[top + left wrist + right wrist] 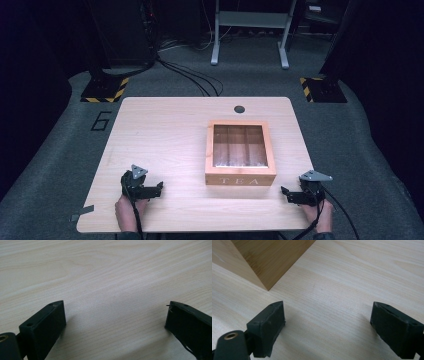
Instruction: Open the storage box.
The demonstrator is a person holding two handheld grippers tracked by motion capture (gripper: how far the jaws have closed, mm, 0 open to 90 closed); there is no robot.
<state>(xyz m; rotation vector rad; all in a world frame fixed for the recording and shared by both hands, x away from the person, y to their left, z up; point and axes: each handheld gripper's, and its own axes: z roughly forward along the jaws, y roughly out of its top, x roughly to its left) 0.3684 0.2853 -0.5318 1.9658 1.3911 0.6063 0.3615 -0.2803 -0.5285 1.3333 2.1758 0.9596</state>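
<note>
Between left gripper (159, 188) and right gripper (285, 192), both with jaws spread wide and empty: wooden tea box (240, 153), lid closed, on table (165, 130).

The left gripper (115, 315) has its two black jaws spread wide apart, one rising from each bottom corner of the view. Between and beyond them lies bare, pale wood-grain worktop (112, 272), with soft shadow beside each jaw.
</note>
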